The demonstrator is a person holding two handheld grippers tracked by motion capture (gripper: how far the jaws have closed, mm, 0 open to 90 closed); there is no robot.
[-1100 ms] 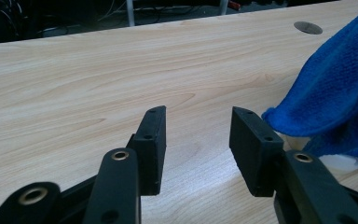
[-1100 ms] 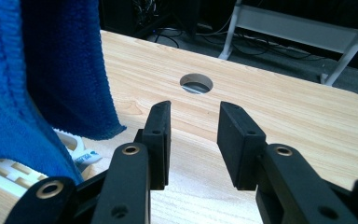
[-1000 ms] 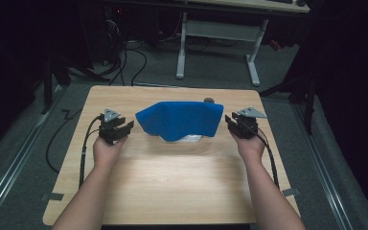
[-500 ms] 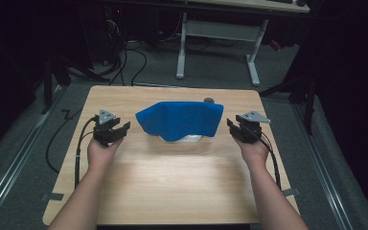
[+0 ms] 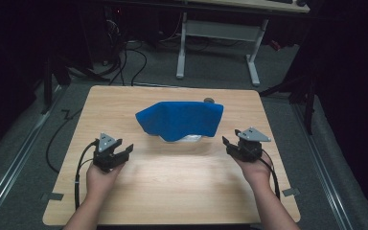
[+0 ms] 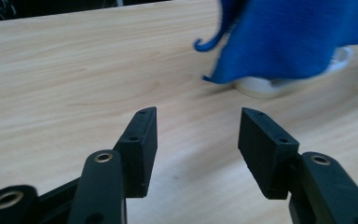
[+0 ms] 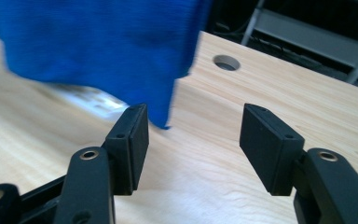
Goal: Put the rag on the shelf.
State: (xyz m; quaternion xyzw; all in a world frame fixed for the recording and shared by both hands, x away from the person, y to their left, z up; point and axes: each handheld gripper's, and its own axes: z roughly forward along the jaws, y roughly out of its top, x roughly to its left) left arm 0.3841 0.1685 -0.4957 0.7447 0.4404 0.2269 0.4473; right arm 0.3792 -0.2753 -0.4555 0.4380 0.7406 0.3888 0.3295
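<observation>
One light wooden table (image 5: 172, 191), roughly square with rounded corners, pale grain running side to side, standing on grey carpet in a dark room. Beyond the table's far edge: a white-legged desk frame (image 5: 182, 52) and loose black cables (image 5: 129, 62) on the floor. A round cable hole (image 7: 226, 62) sits near the table's far edge, just behind the cloth.

One blue cloth (image 5: 179, 120), draped over a white object (image 5: 187, 139) of which only a low rim shows beneath the cloth's near hem; what the object is cannot be told. The cloth lies in the far half of the table, about midway between its left and right edges. Its long axis runs side to side, parallel to the table's far edge; the right end is square and taller, the left end tapers to a point aimed at the table's left edge. In the left gripper view a curled corner hangs off that pointed end.

One left gripper (image 5: 120, 152), held in a hand left of the cloth and nearer the person, well apart from it; jaws have just been spreading and stand wide with only bare wood between them.

One right gripper (image 5: 231, 143), held in a hand just right of the cloth, clear of it; jaws likewise have just been spreading, wide apart, nothing between the pads.
</observation>
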